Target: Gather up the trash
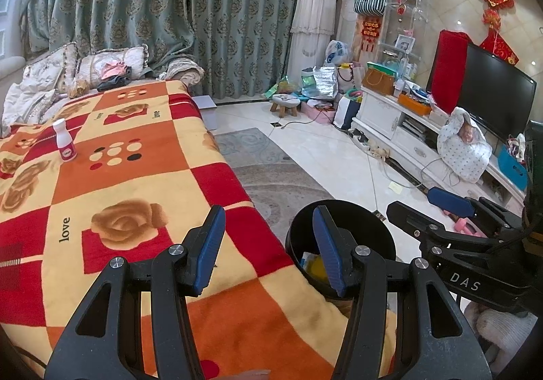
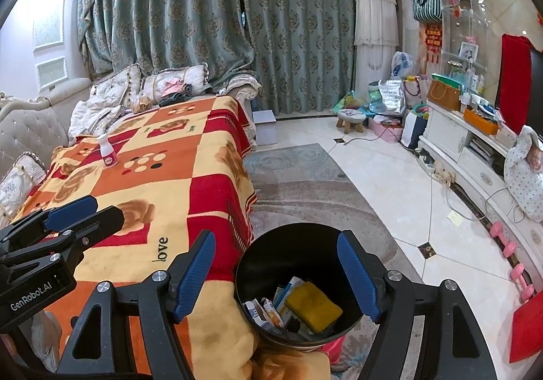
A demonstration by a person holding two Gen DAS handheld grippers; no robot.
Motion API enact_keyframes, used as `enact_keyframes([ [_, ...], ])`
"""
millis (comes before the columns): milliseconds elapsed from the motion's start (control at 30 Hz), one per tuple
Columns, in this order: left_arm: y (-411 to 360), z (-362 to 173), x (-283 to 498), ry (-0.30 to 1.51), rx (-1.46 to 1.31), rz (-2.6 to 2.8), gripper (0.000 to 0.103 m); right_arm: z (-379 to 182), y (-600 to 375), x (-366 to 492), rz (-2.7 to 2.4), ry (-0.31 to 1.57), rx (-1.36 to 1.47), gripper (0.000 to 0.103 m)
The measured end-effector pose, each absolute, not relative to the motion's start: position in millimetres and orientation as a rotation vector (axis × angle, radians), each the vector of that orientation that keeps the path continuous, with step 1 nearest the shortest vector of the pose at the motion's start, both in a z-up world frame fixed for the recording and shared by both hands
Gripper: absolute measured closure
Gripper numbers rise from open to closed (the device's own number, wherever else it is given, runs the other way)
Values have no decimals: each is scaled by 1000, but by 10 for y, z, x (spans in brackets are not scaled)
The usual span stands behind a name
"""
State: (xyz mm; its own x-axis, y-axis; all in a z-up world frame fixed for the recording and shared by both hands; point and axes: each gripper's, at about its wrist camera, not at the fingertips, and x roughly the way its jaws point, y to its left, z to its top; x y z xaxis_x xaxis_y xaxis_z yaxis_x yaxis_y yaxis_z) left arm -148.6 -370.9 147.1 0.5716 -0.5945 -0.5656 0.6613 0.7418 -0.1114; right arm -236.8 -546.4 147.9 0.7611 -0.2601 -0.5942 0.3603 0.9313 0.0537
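Observation:
A small white bottle with a pink label stands upright on the orange, red and cream blanket, far from both grippers; it also shows in the right wrist view. A black trash bin stands on the floor by the bed edge, holding a yellow sponge and several small boxes. My left gripper is open and empty over the bed edge next to the bin. My right gripper is open and empty above the bin.
The blanket covers a sofa with pillows at its far end. A grey rug and tiled floor lie to the right. A white TV cabinet with clutter lines the right wall. Pink dumbbells lie on the floor.

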Motion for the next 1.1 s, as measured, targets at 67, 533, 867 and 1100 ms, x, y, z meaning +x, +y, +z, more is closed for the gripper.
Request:
enact_keyframes([
  [67, -3707, 1473, -1484, 619, 118, -737, 51, 1477, -5466, -2382, -338, 621, 169, 31],
  [533, -3731, 1456, -1506, 626, 118, -742, 51, 1454, -5480, -2375, -339, 629, 168, 30],
  [867, -3744, 1414, -1489, 637, 116, -746, 51, 1425, -5503, -2358, -337, 639, 168, 30],
  [1100, -3745, 1413, -1487, 640, 114, -745, 51, 1419, -5526, -2348, -338, 651, 168, 30],
])
